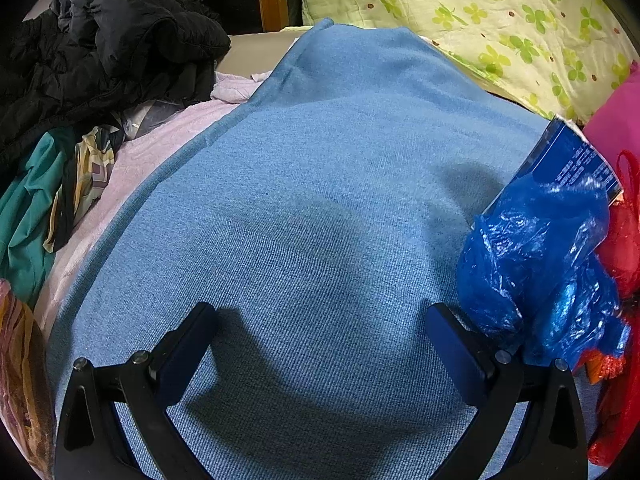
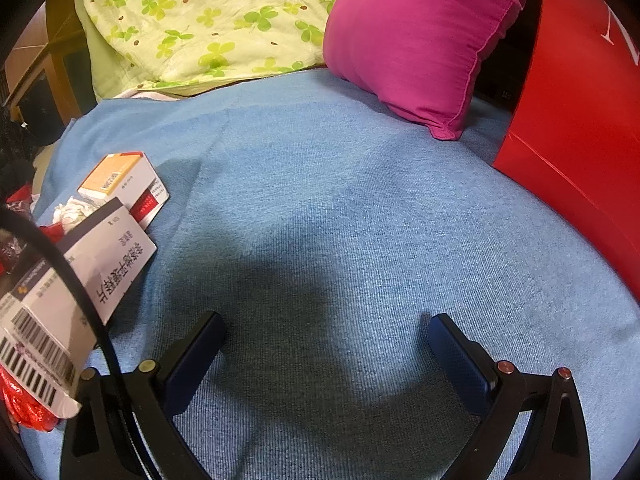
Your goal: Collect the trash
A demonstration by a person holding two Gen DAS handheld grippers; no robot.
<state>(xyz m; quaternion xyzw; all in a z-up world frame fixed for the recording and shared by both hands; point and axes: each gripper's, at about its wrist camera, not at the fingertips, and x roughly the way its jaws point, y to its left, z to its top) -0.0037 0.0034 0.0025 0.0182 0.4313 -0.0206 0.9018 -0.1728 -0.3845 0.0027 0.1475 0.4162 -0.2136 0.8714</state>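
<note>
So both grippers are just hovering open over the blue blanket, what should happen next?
Probably swing the left gripper right toward the crumpled blue plastic bag: it is open, holds nothing, and the bag lies just beside its right finger on the blue blanket.

On my right wrist feed, the white carton [image 2: 92, 264] nearest the lens carries large black Chinese characters printed sideways; I can't read them with confidence. A barcode [image 2: 38, 360] sits on its near end flap, digits illegible. The orange-and-white box [image 2: 126, 182] behind it has small print on a red panel, too fine to read. On my left feed, the dark blue box [image 1: 576, 160] shows white lines of text, blurred.
</note>
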